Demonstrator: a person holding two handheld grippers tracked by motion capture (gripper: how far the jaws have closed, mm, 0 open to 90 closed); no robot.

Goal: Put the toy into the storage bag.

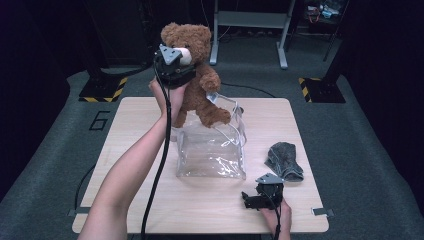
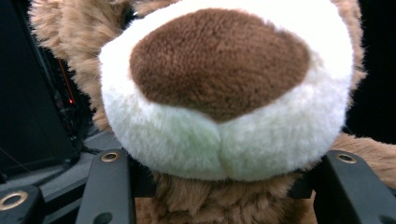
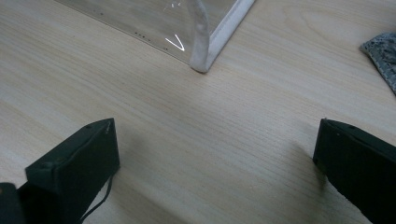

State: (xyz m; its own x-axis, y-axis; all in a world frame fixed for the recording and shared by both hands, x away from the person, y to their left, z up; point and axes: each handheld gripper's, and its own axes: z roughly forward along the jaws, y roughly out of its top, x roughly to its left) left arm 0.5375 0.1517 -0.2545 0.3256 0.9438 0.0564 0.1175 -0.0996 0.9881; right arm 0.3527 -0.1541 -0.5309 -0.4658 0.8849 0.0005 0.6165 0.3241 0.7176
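Above the far left part of the table [image 1: 150, 210], the left gripper [image 1: 172, 67] holds a brown teddy bear [image 1: 200, 75] up in the air, its jaws clasped on the neck just under the white muzzle, as the left gripper view shows. The bear's feet hang over the open top of a clear plastic bag [image 1: 212, 152], which stands upright in the middle of the table; one foot is at the bag's far rim, and whether it touches cannot be told. A white cord handle [image 1: 227, 135] loops at the bag's mouth. Near the right edge lies a crumpled grey cloth [image 1: 284, 160], just beside the bag and apart from it. At the near edge, right of centre, the right gripper [image 1: 250, 200] rests on the wood with its jaws spread wide and nothing between them; they point at the bag's near corner. On the dark floor left of the table a large "6" [image 1: 98, 120] is marked. Nothing lies between the bear and the bag's opening.
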